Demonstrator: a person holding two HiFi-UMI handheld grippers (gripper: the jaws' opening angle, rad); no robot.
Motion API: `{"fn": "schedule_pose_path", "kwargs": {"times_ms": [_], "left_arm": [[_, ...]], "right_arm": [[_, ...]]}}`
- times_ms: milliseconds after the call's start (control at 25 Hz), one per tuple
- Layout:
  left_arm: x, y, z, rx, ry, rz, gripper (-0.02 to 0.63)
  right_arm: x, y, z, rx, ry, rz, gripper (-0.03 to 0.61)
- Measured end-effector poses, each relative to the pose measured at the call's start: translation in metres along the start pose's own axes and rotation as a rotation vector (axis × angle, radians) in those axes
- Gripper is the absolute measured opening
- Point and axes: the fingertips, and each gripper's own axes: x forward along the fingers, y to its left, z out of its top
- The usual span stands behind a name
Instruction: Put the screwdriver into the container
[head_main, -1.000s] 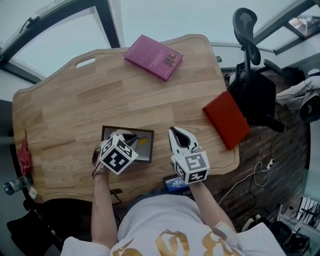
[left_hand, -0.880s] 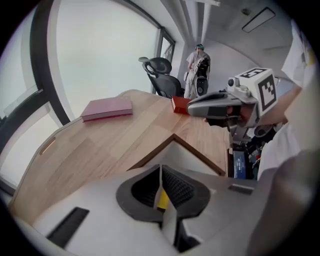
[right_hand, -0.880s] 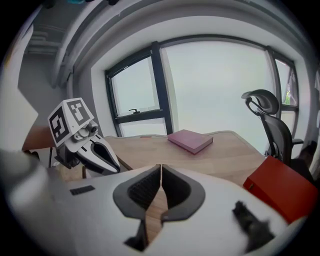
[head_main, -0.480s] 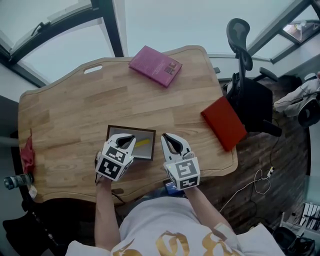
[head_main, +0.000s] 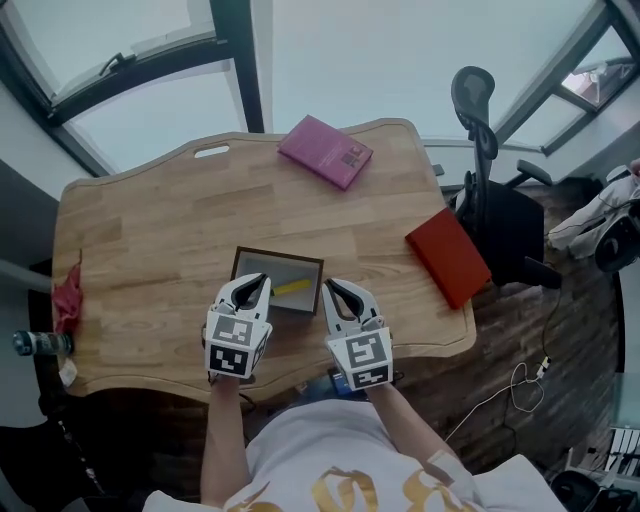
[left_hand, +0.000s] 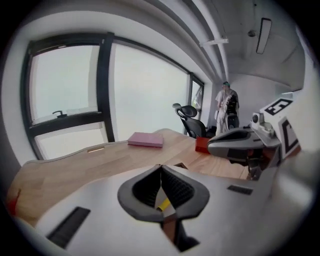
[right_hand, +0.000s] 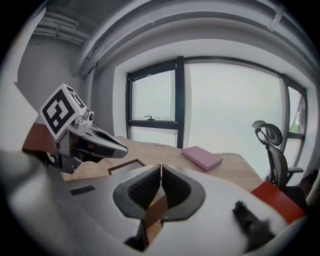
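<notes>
The screwdriver (head_main: 292, 287), with a yellow handle, lies inside the dark-framed container (head_main: 243, 262) on the wooden table. My left gripper (head_main: 256, 285) hovers at the container's near left edge, its jaws shut with nothing in them. My right gripper (head_main: 331, 290) hangs just right of the container, also shut and empty. In the left gripper view the closed jaws (left_hand: 161, 169) hide most of the container, and a bit of the yellow screwdriver (left_hand: 162, 204) shows below them. In the right gripper view the gripper (right_hand: 161, 169) is shut, with the container (right_hand: 124, 165) and the left gripper (right_hand: 97, 142) beyond.
A pink book (head_main: 325, 151) lies at the table's far edge and a red book (head_main: 448, 256) hangs over the right edge. A black office chair (head_main: 490, 190) stands to the right. A red cloth (head_main: 67, 298) and a bottle (head_main: 35, 343) sit at the left end.
My left gripper has drawn back from over the container to its near edge. The right gripper has moved slightly left and nearer. The screwdriver stays in the container.
</notes>
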Motion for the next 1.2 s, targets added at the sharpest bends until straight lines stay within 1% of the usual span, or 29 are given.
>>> {"fn": "schedule_pose_path", "kwargs": {"times_ms": [80,160,280,360,520,640,720,840,920,1080,1200], "left_arm": [[-0.014,0.004,0.004,-0.055,-0.065,0.052,0.015],[-0.027,0.007,0.006,-0.094,-0.11,0.089,0.015],[-0.043,0.01,0.005,-0.171,-0.148,0.116,0.015],[-0.053,0.011,0.004,-0.205,-0.166,0.128,0.015],[-0.072,0.016,0.004,-0.199,-0.195,0.207,0.015],[-0.084,0.015,0.01,-0.168,-0.224,0.255,0.015],[-0.091,0.01,0.014,-0.156,-0.247,0.247,0.015],[-0.1,0.002,0.019,-0.189,-0.285,0.231,0.015],[-0.104,-0.003,0.021,-0.184,-0.287,0.256,0.015],[-0.115,-0.014,0.024,-0.149,-0.281,0.333,0.015],[-0.124,-0.028,0.024,-0.129,-0.28,0.365,0.015]], "right_arm": [[-0.005,0.008,0.005,-0.008,-0.013,0.002,0.032],[-0.01,0.016,0.011,-0.018,-0.029,0.004,0.032],[-0.019,0.029,0.023,-0.042,-0.061,0.003,0.033],[-0.026,0.035,0.028,-0.057,-0.074,0.001,0.033],[-0.036,0.045,0.034,-0.073,-0.092,0.006,0.033],[-0.04,0.051,0.038,-0.081,-0.109,0.018,0.034],[-0.043,0.053,0.04,-0.084,-0.116,0.029,0.034],[-0.048,0.052,0.044,-0.08,-0.141,0.05,0.034],[-0.053,0.05,0.049,-0.075,-0.158,0.059,0.034],[-0.066,0.048,0.057,-0.077,-0.177,0.083,0.034],[-0.08,0.049,0.055,-0.075,-0.184,0.102,0.034]]}}
